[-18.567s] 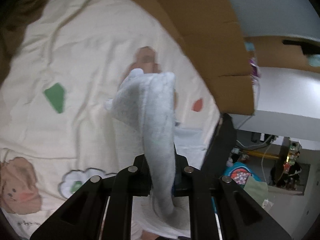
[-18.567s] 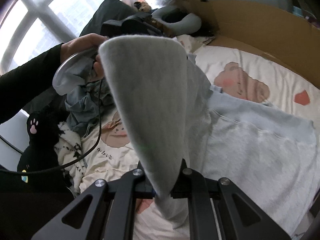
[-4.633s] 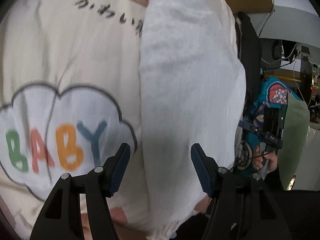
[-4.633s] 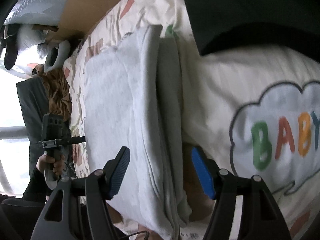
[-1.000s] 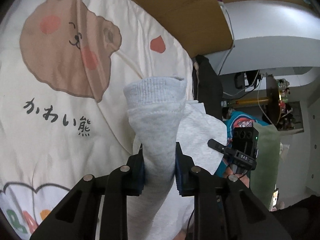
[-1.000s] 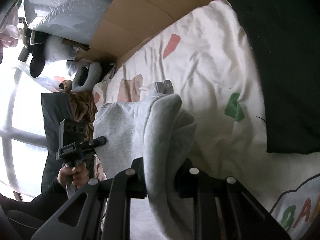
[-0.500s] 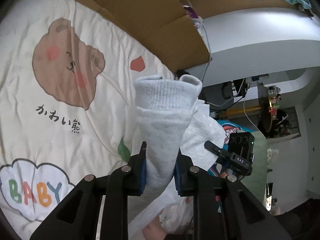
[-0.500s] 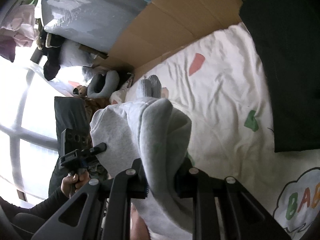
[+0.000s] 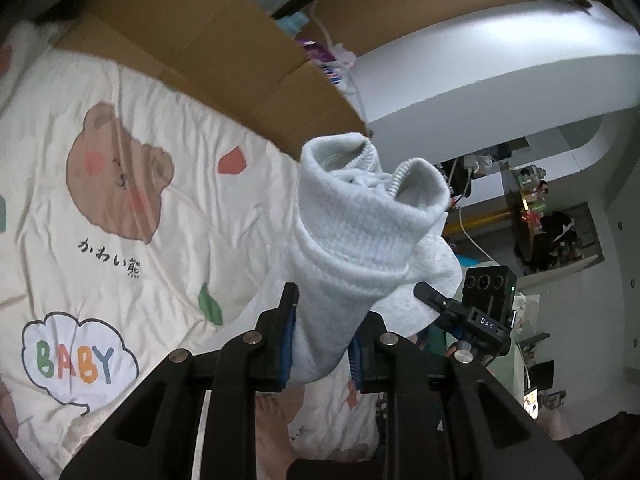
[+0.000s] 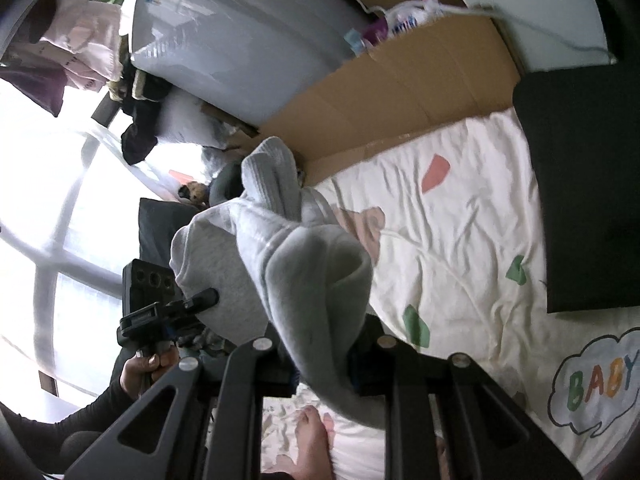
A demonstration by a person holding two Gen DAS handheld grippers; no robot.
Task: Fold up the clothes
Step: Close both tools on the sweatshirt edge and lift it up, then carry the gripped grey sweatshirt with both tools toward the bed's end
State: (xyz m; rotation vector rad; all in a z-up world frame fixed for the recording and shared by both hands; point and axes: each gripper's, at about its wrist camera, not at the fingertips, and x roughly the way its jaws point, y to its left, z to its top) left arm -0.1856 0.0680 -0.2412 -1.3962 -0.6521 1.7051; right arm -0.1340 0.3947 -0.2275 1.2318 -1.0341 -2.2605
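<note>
A folded light grey sweatshirt (image 9: 360,240) hangs in the air above the bed, gripped at both ends. My left gripper (image 9: 322,344) is shut on one end, the ribbed hem bulging above its blue pads. In the right wrist view my right gripper (image 10: 320,354) is shut on the other end of the sweatshirt (image 10: 304,264), with ribbed cuffs sticking up behind. The other gripper appears in each view: the right one (image 9: 476,312) beside the cloth, the left one (image 10: 160,308) held by a hand in a dark sleeve.
Below lies a cream quilt (image 9: 100,200) with a bear print and a "BABY" cloud. A cardboard sheet (image 9: 208,52) lines its far side. A black cloth (image 10: 584,184) lies on the quilt at right. A bare foot (image 10: 312,440) stands on the quilt under the grippers.
Both grippers have risen with the sweatshirt between them; the quilt now looks farther below and more of the room shows. Both grips have held.
</note>
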